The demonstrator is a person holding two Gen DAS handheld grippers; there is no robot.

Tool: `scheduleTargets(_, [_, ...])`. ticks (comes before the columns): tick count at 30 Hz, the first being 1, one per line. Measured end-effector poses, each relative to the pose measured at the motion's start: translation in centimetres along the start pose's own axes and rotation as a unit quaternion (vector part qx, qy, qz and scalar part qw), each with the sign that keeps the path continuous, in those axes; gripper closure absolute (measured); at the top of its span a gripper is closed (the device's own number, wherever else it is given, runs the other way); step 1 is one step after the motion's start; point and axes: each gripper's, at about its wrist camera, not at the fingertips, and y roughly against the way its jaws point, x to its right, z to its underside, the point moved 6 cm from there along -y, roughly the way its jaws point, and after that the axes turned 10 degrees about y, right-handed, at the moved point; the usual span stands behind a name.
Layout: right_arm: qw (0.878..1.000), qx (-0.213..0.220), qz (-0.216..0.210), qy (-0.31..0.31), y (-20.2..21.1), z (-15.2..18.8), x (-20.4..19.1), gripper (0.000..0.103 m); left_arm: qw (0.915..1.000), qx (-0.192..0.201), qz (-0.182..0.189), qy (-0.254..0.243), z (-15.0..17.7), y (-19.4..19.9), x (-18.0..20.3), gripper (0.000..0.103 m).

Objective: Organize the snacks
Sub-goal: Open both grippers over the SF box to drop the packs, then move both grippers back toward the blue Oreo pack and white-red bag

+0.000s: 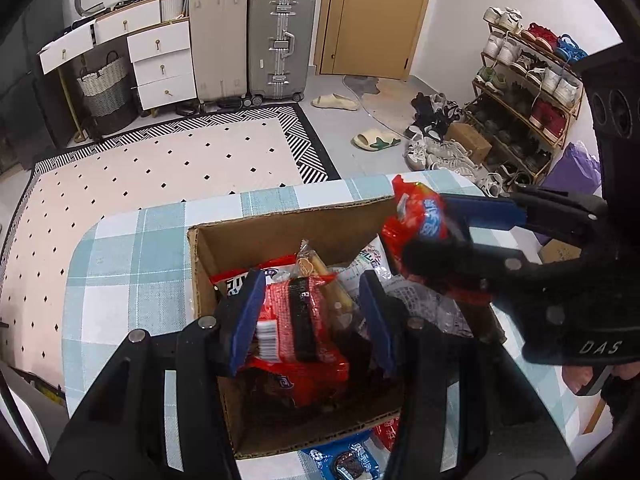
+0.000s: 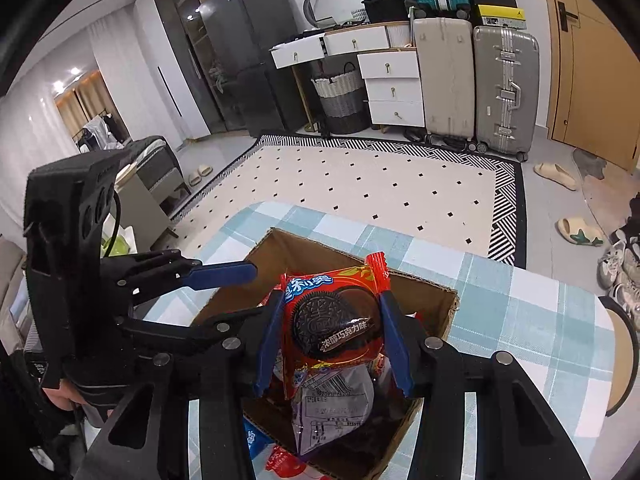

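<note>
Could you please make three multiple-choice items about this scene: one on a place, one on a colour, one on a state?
1. Where is the cardboard box?
A. on the checked tablecloth
B. on the rug
C. on the shoe rack

2. What colour are the gripper pads?
A. yellow
B. blue
C. white

3. What is the right gripper doing?
A. standing open and empty
B. gripping a slipper
C. gripping a red cookie packet

Answers:
1 A: the checked tablecloth surrounds the box.
2 B: they show blue in both views.
3 C: the red cookie packet sits pressed between the pads.

Grey tiled floor [image 2: 224, 152], a spotted rug [image 1: 168, 176], white drawers [image 1: 162, 68], two suitcases [image 1: 280, 40] beside a wooden door [image 1: 376, 16].
</note>
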Motion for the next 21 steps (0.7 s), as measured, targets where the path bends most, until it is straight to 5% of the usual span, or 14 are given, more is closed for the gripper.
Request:
scheduleTargets(4, [1.000, -0.001, 0.012, 0.010, -0.3, -0.2, 0.0, 0.053, 1.0000, -0.002, -0.006, 0.004, -0.1, 0.4, -0.3, 0.050])
scheduleTargets(6, [1.000, 0.002, 0.018, 0.011, -0.2, -0.4, 0.2, 0.052, 0.9998, -0.005, -0.017, 0.007, 0.1, 0.4, -0.9, 0.031])
scheduleTargets(15, [0.999, 0.037, 0.007, -0.018, 4.4, 0.0, -0.7, 0.050, 0.9990, 0.018, -0.016, 0.038, 1.5, 4.2, -2.9, 0.031])
scheduleTargets(21, [0.995, 0.098, 0.014, -0.031, 10.3, 1.5, -2.7, 0.033, 0.9970, 0.054, -0.022, 0.051, 3.6, 8.6, -3.3, 0.022])
